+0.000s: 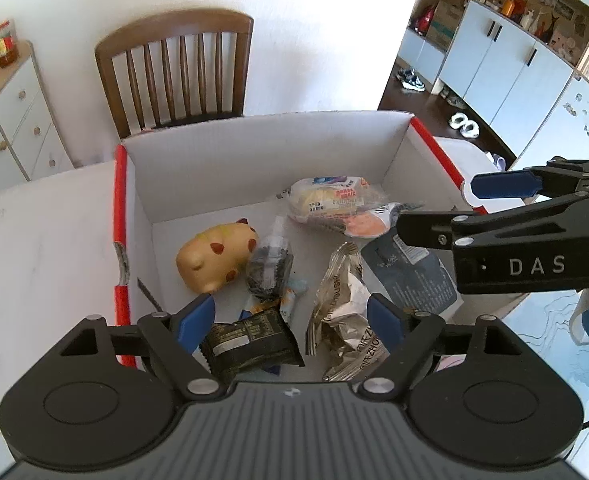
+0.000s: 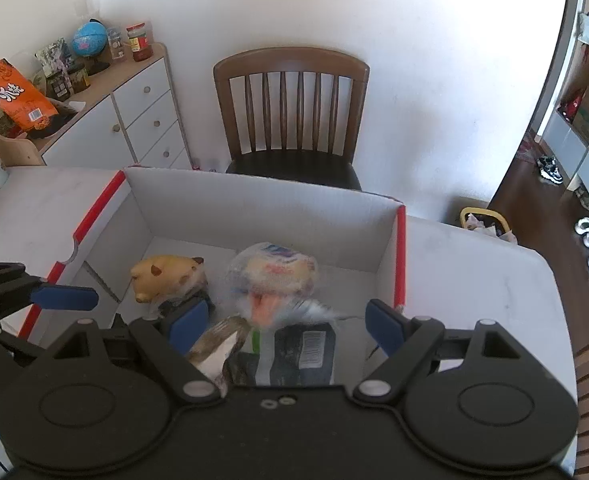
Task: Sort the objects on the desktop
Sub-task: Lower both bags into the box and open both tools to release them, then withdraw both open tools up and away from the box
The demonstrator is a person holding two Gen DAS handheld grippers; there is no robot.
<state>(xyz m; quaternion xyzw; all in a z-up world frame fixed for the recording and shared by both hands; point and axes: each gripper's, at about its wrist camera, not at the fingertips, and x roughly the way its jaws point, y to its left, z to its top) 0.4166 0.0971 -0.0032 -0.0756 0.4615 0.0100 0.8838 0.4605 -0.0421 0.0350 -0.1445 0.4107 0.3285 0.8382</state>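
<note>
While both sets of tongs, left tongs point(image 1: 290, 322) and right tongs point(image 2: 286, 322), are standing wide apart and gripping nothing, you are hovering over the white cardboard box with red edges point(image 1: 120, 208) on the pale counter point(image 1: 42, 224). Inside are lying a smooth tan plastic pig point(image 1: 216, 258), a crinkled silver foil packet point(image 1: 344, 308) and a glossy black wrapper point(image 1: 250, 338). Judged: the drop is done; you are needing another counter item next.

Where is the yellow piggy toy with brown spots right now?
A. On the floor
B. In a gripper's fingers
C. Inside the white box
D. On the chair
C: the piggy toy lies on the floor of the white box, beside the snack packets, with no gripper touching it.
</note>
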